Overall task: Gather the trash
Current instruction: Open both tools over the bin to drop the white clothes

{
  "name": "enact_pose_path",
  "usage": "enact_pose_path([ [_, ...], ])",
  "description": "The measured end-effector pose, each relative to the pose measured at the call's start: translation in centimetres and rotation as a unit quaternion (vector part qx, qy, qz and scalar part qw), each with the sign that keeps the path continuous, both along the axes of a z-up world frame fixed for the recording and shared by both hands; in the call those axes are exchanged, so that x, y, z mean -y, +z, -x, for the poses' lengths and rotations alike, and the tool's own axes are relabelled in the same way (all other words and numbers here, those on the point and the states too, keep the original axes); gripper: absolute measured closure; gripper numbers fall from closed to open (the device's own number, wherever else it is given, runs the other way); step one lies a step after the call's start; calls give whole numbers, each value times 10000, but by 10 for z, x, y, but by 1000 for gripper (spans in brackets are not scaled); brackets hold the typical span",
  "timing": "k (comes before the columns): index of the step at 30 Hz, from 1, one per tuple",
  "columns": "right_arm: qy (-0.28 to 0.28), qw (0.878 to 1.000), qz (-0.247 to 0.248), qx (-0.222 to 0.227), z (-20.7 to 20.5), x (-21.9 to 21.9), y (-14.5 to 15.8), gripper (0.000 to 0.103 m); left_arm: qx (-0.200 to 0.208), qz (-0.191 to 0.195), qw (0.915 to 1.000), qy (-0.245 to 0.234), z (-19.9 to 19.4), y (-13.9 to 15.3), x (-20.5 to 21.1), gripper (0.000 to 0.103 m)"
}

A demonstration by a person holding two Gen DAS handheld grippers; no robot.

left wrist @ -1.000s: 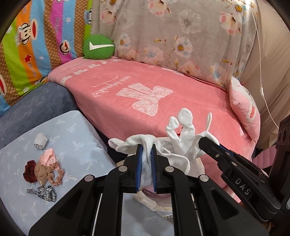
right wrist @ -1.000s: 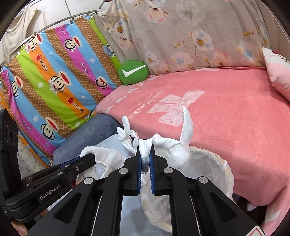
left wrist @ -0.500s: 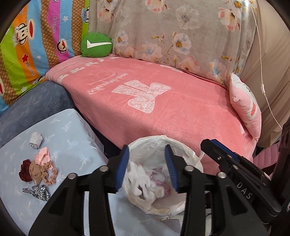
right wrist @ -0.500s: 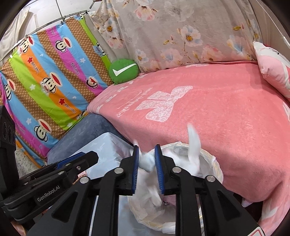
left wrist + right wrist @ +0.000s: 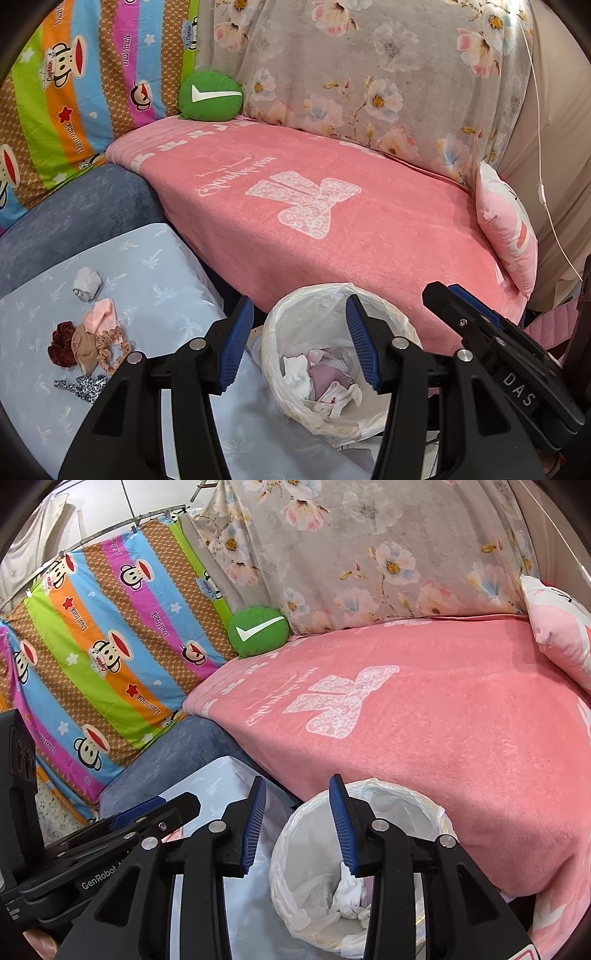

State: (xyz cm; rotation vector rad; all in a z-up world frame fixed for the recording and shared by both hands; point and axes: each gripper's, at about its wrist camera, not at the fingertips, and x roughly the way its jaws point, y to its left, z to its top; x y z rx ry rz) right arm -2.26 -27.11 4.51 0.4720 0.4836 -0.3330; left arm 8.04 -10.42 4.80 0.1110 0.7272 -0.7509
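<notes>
Trash bin (image 5: pixel 334 354), lined with a thin white bag, stands on the floor just beside the pink-blanketed bed (image 5: pixel 332 229) and against the corner of the table (image 5: pixel 155 280) with its pale blue cloth. Inside: crumpled white tissue or cloth (image 5: pixel 299 373) and a pinkish-mauve wad, lying loose near the bottom.

Left gripper (image 5: pixel 301 345) hangs over the bin mouth, jaws spread wide, nothing between them. Right gripper (image 5: pixel 299 823) likewise above the rim, jaws apart and empty.

Progress, by my reading: at least one load is in the bin. Possibly left to collect: a small grey-white wad (image 5: pixel 87 283) on the table, and near it a cluster of scrunchies and fabric bits (image 5: pixel 86 345). Whether those count as trash I cannot tell.

Hard to make out: bin's lower body is hidden behind the gripper frames; floor around it is cut off; far table edge out of frame.
</notes>
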Motion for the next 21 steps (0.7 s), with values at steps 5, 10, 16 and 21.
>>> enact_pose_path([
  [5, 146, 9999, 27, -50, -9, -13, 0, 64, -44, 62, 9998, 196, -7, -3, -18, 53],
  [10, 370, 9992, 73, -149, -23, -34, -4, 64, -168, 104, 9985, 507, -19, -12, -46, 51],
  [16, 696, 9971, 86, -307, -43, -69, -15, 64, -331, 101, 9935, 1086, -36, -29, -86, 34],
  [21, 1034, 9935, 121, -464, -62, -105, -26, 63, -554, 70, 9848, 1647, -52, -48, -127, 26],
])
